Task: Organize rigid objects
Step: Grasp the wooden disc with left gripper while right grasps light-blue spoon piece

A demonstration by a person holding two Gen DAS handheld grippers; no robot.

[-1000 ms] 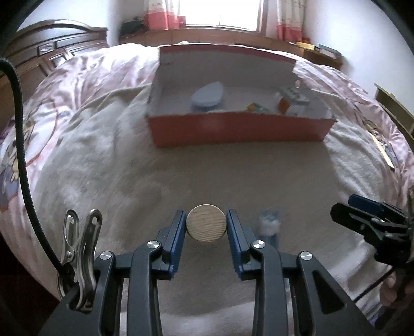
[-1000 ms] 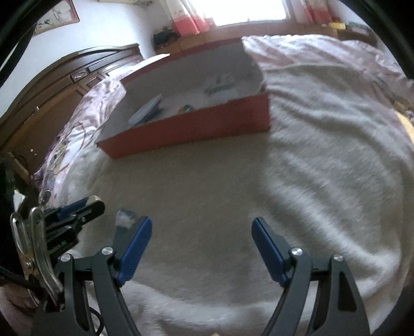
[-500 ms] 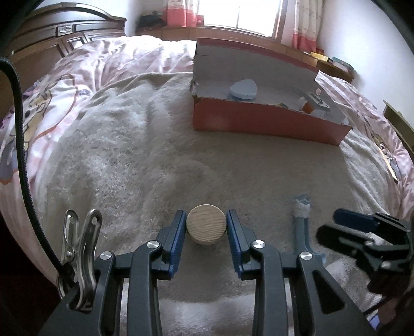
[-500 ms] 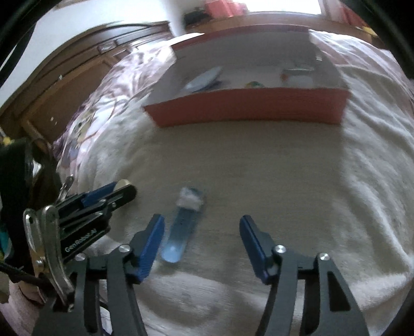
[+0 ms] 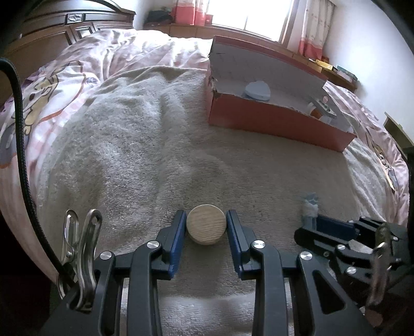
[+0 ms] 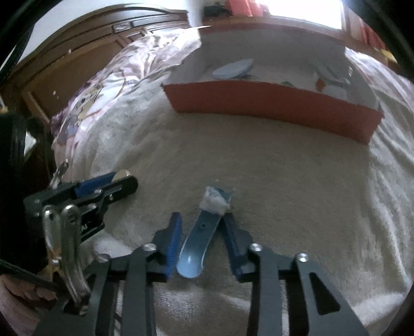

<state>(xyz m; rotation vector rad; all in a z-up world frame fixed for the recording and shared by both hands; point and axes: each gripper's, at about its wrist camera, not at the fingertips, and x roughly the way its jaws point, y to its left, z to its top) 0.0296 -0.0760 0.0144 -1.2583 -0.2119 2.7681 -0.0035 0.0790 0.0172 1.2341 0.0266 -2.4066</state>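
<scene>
- Left gripper (image 5: 206, 227), bottom centre of the left wrist view: blue pads closed onto a round wooden disc (image 5: 206, 227), one pad against each side. Disc is held face-on to the camera, just above the beige towel (image 5: 145, 144).
- Right gripper (image 6: 199, 234), bottom centre of the right wrist view: jaws partly apart, straddling a light blue plastic handle-shaped object (image 6: 200, 239). The right pad looks to be touching or nearly touching the object's edge; a gap shows at the left pad. Cannot tell whether it is gripped; the view is blurred.
- The blue object lies on the towel, rounded end toward the camera, far end wrapped in white crumpled material (image 6: 214, 202).
- In the left wrist view the same object shows at lower right, partly hidden behind the right gripper's fingers.
- Red-orange cardboard box (image 5: 271, 121), upper right of the left wrist view, sits on the towel, well apart from both grippers. White interior, rear flap standing up.
- Box contents: a pale blue rounded lid-like piece (image 5: 257, 89) toward its left end; at the right end a grey-white item (image 5: 323, 106) with something orange beside it, too small to identify.
- Pink patterned quilt (image 5: 77, 72) lies under the towel, upper left; dark wooden headboard (image 5: 77, 23) behind it.
</scene>
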